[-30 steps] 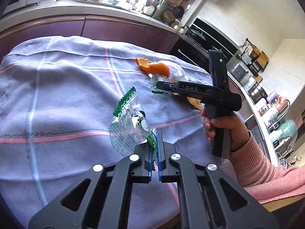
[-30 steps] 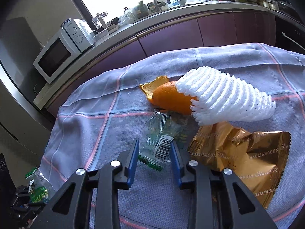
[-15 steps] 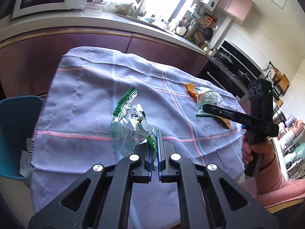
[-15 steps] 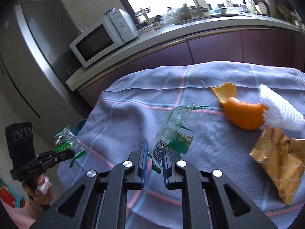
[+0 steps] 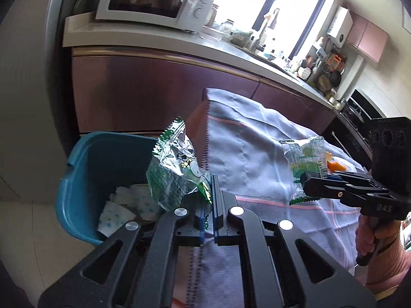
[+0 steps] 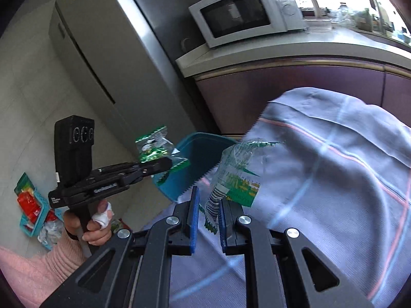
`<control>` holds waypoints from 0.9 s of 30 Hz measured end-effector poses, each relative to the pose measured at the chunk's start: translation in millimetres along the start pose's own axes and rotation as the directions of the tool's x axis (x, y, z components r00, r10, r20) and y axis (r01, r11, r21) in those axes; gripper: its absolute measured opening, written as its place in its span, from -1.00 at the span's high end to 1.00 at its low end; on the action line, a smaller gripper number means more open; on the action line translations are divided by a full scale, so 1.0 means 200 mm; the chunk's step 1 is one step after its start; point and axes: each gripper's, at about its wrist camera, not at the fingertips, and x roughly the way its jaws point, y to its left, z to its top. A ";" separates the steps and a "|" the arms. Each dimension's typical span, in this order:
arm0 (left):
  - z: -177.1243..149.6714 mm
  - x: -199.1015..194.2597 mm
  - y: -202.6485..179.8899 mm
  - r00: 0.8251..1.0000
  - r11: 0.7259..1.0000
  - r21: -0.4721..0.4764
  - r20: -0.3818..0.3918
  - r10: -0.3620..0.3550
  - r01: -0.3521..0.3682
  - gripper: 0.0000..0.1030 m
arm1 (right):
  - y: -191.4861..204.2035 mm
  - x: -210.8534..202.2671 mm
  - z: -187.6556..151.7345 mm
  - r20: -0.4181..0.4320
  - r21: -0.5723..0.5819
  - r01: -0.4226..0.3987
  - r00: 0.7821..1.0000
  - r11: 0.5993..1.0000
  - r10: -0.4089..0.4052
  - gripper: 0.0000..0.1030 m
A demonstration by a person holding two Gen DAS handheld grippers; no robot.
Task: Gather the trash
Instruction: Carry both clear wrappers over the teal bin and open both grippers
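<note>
My left gripper [image 5: 212, 192] is shut on a green and silver snack wrapper [image 5: 174, 172] and holds it over the teal bin [image 5: 77, 179], which has white tissues inside. It also shows in the right wrist view [image 6: 164, 165] with its wrapper [image 6: 151, 148]. My right gripper [image 6: 208, 205] is shut on a clear green-printed wrapper [image 6: 236, 177] above the left edge of the cloth-covered table [image 6: 334, 179], next to the bin [image 6: 200, 154]. The right gripper [image 5: 308, 187] and its wrapper [image 5: 305, 159] show in the left wrist view.
An orange peel [image 5: 336, 165] lies farther along the cloth. A counter with a microwave [image 5: 154, 0] runs behind the table. A fridge [image 6: 102, 51] stands to the left. A small crate of packets [image 6: 30, 205] sits on the floor.
Both grippers swung left from over the table toward the bin. The right gripper closed on the clear wrapper and lifted it. The left one now holds its wrapper over the bin.
</note>
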 end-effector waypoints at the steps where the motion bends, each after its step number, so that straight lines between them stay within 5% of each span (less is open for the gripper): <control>1: 0.01 0.01 0.05 1.000 1.000 -0.017 -0.009 0.011 -0.011 0.91 | 0.03 0.05 0.03 -0.012 -0.015 -0.008 1.000 1.000 0.008 0.76; 10: -0.03 0.24 0.32 0.989 0.989 -0.089 -0.107 0.104 -0.114 0.87 | 0.13 0.58 0.16 -0.187 -0.021 -0.032 0.982 0.999 0.027 0.74; 15: -0.06 0.33 0.41 0.980 0.983 -0.113 -0.156 0.127 -0.146 0.53 | 0.12 0.73 0.15 -0.244 -0.016 0.038 0.969 0.999 -0.041 0.60; 27: -0.07 0.38 0.44 0.978 0.982 -0.122 -0.168 0.126 -0.147 0.34 | 0.07 0.54 0.10 -0.186 -0.009 0.036 0.982 0.999 -0.037 0.47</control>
